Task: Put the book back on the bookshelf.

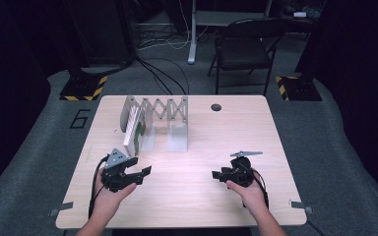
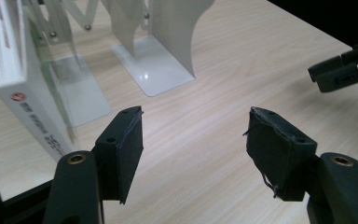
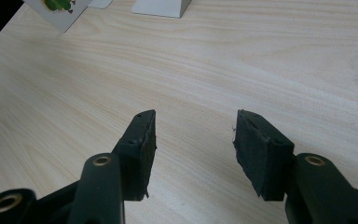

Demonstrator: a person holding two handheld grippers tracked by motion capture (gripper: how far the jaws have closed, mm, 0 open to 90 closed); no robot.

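A white book (image 1: pixel 134 129) stands upright in the left slot of a white expanding bookend rack (image 1: pixel 162 110) at the back left of the table; in the left gripper view the book (image 2: pixel 16 88) is at the far left with the rack's plates (image 2: pixel 156 70) behind it. My left gripper (image 1: pixel 141 166) hovers in front of the book, and its jaws (image 2: pixel 196 123) are open with bare table between them. My right gripper (image 1: pixel 216 174) is low at the front right, pointing left. Its jaws (image 3: pixel 196 123) are open with nothing between them. The right gripper's tip (image 2: pixel 342 70) appears at the right edge of the left gripper view.
The light wooden table (image 1: pixel 187 196) has a round cable hole (image 1: pixel 216 107) near its far edge. A black folding chair (image 1: pixel 246 49) and a desk leg (image 1: pixel 193 34) stand beyond the table on grey carpet.
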